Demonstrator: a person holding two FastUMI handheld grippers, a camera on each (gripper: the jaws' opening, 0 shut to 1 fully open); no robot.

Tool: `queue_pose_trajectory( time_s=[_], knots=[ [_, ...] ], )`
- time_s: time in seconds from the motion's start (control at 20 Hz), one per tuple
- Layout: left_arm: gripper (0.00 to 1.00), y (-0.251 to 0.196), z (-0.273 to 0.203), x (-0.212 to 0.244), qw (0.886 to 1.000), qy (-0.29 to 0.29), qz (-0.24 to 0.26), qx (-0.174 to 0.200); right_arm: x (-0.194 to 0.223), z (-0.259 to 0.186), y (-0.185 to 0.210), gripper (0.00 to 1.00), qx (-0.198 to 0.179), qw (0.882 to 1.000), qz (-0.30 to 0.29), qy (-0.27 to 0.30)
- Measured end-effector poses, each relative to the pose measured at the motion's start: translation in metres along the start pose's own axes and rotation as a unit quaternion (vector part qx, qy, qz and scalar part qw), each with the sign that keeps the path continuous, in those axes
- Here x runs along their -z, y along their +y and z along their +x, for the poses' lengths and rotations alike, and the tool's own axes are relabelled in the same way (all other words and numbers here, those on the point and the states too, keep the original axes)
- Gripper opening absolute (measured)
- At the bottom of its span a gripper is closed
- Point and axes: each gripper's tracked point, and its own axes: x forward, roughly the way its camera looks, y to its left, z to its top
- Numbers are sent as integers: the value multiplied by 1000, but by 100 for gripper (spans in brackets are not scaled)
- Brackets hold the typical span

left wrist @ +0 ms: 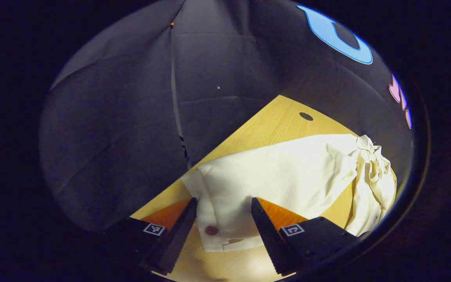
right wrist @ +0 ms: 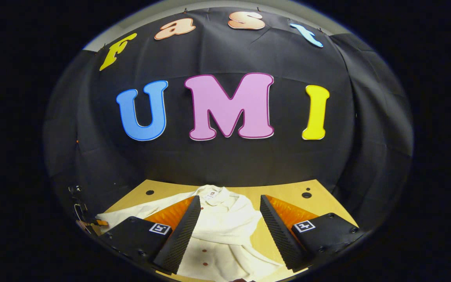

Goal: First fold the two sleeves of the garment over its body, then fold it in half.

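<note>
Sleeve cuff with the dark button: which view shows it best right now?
Left gripper view: the sleeve cuff and its dark button lie flat on the table between the open left gripper. Right gripper view shows the collar and body instead.

I see a light wooden table (left wrist: 276,121) with a pale grain, lit brightly near its front edge. A small dark round hole (left wrist: 306,116) sits near its far corner in the left gripper view; in the right gripper view I count two such holes (right wrist: 306,194) at the right rear and one at the left rear (right wrist: 149,192). Black cloth (left wrist: 131,117) hangs behind the table. Something small, possibly a clip (right wrist: 92,223), sits at the far left edge.
</note>
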Motion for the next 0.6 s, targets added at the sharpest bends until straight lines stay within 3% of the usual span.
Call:
queue_pose_trajectory(
  time_s=[0.1, 0.2, 0.25, 0.35, 0.45, 0.55, 0.6],
  knots=[
    [76, 1, 7, 4, 1000, 3, 15, 6, -8, -12, -19, 97, 22, 1000, -14, -8],
    [70, 4, 7, 3, 999, 7, 41, 3, -15, -23, -35, 97, 38, 999, -20, -12],
    [39, 0, 9, 1, 999, 4, 48, 9, -18, -28, -39, 97, 44, 999, -22, -13],
    [20, -7, 9, -1, 998, 13, 52, 21, -22, -35, -50, 97, 55, 998, -28, -17],
    [8, -15, 11, -3, 998, 20, 46, 37, -23, -39, -59, 97, 63, 997, -29, -21],
    [10, -25, 7, -10, 998, 22, 44, 50, -19, -38, -64, 97, 67, 997, -27, -17],
    [6, -31, 4, -19, 997, 13, 51, 53, -17, -38, -66, 97, 69, 997, -29, -16]
  ],
)
